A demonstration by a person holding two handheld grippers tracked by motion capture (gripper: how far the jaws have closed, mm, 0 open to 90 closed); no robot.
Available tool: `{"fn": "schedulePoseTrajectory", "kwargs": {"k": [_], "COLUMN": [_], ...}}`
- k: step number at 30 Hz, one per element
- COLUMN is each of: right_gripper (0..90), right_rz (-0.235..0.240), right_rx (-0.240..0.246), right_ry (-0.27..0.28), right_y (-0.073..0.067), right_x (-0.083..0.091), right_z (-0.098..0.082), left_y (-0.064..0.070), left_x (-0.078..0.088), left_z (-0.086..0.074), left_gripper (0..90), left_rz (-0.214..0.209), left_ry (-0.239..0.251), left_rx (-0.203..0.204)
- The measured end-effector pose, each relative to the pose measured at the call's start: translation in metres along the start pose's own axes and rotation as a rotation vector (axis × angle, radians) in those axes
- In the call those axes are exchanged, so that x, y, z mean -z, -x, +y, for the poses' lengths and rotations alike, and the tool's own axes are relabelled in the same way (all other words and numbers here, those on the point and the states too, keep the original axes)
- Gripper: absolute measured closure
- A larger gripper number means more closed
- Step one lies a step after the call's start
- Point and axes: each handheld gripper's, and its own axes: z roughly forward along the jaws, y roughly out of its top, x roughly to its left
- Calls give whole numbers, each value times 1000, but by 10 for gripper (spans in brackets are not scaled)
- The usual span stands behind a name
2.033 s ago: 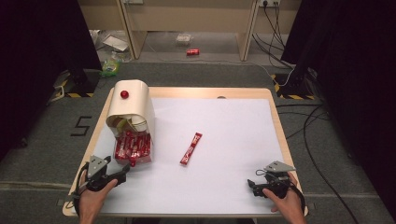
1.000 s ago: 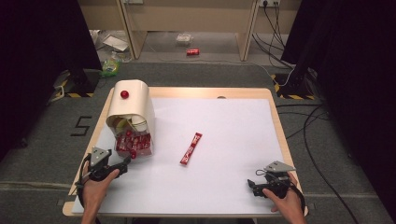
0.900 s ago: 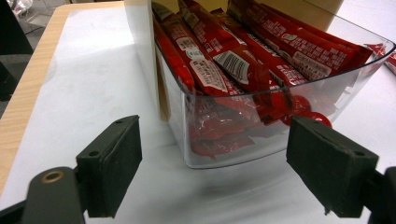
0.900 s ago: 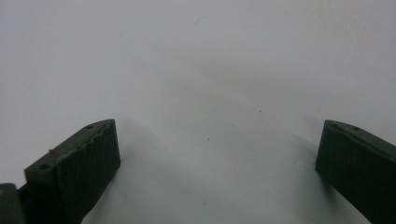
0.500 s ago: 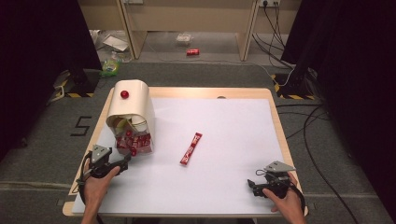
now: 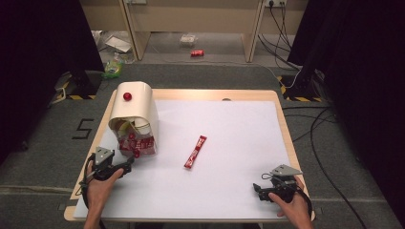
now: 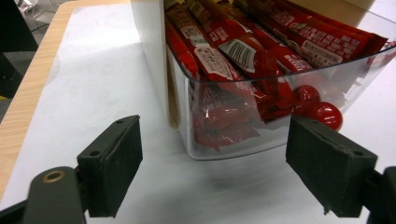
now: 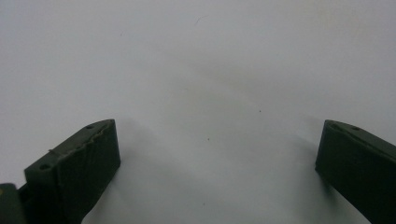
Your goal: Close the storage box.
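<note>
A cream dispenser [image 6: 133, 112] with a red knob on top stands at the table's left. Its clear tray [image 7: 261, 135] at the front is packed with red candy bars [image 7: 243, 42], and a red ball [image 7: 324, 114] sits at the tray's front. My left gripper [image 6: 130, 164] is open just in front of that tray, nothing between its jaws. One red candy bar [image 6: 196, 151] lies loose mid-table. My right gripper [image 6: 257, 190] rests at the front right, open over bare white surface [image 8: 196, 84].
The white sheet covers the wooden table [image 6: 191, 94], whose edge shows at the back. Beyond the table lie floor clutter, a red can [image 6: 197, 53] and cables [image 6: 329, 124] at the right.
My left gripper has crept toward the dispenser's tray, from the front-left corner to just before it. The right gripper has stayed put.
</note>
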Motion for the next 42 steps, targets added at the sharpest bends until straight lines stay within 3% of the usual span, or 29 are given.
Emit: {"fn": "schedulePoseTrajectory", "kwargs": {"k": [16, 26, 42], "right_gripper": [3, 3, 3], "right_rz": [0, 0, 0], "right_rx": [0, 0, 0], "right_ry": [0, 0, -1], "right_y": [0, 0, 0], "right_x": [0, 0, 0], "right_z": [0, 0, 0], "left_y": [-3, -2, -4], "left_x": [-6, -12, -20], "left_z": [2, 1, 5], "left_gripper": [187, 190, 182], "left_rz": [-4, 10, 29], "left_ry": [-5, -27, -21], "left_rx": [-2, -29, -18]}}
